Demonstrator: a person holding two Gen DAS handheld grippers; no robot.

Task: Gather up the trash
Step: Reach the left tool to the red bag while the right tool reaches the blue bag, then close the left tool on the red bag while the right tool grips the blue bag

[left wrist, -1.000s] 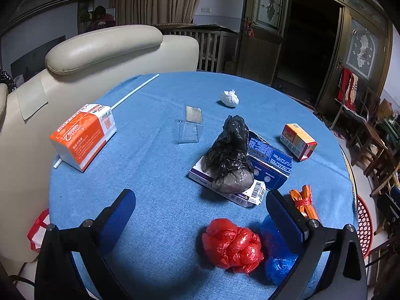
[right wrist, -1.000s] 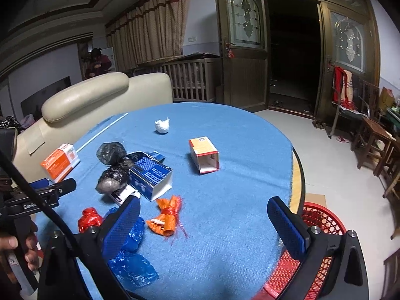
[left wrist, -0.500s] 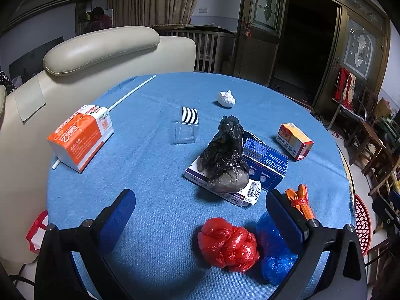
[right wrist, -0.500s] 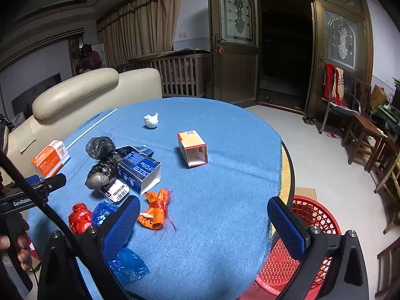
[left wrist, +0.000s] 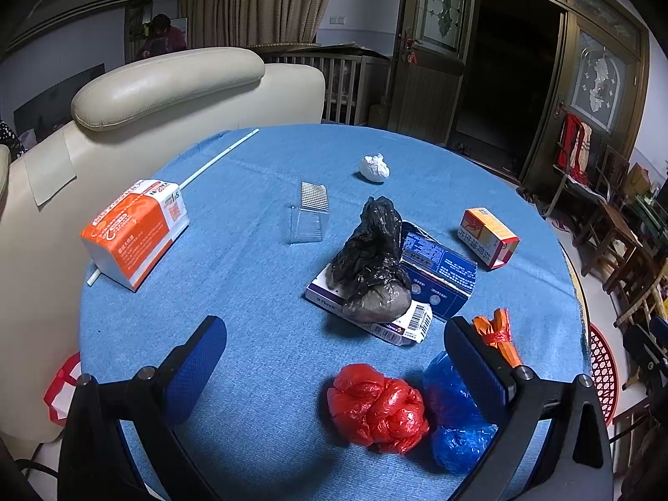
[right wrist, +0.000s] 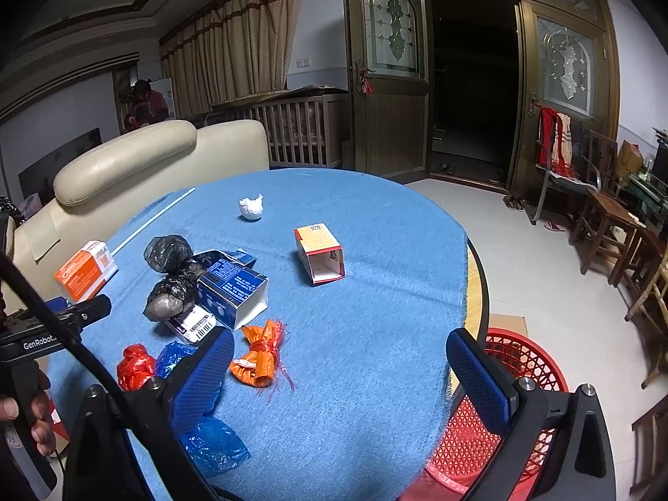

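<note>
My left gripper (left wrist: pixel 334 363) gapes empty above the round blue-clothed table (left wrist: pixel 250 292) | crumpled red plastic bag (left wrist: pixel 378 409) lies just ahead between its fingers, crumpled blue plastic bag (left wrist: pixel 453 417) touching it | my right gripper (right wrist: pixel 340 369) equally wide, empty | only its view shows the red mesh basket (right wrist: pixel 513 375) on the floor.

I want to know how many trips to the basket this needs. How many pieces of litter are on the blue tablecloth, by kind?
Crumpled plastic bags: 4 (black, red, blue, orange)
Cardboard boxes: 4 (orange-white, dark blue, white barcoded, small orange)
Clear plastic case: 1
White paper wad: 1
White stick: 1
Total: 11
</note>
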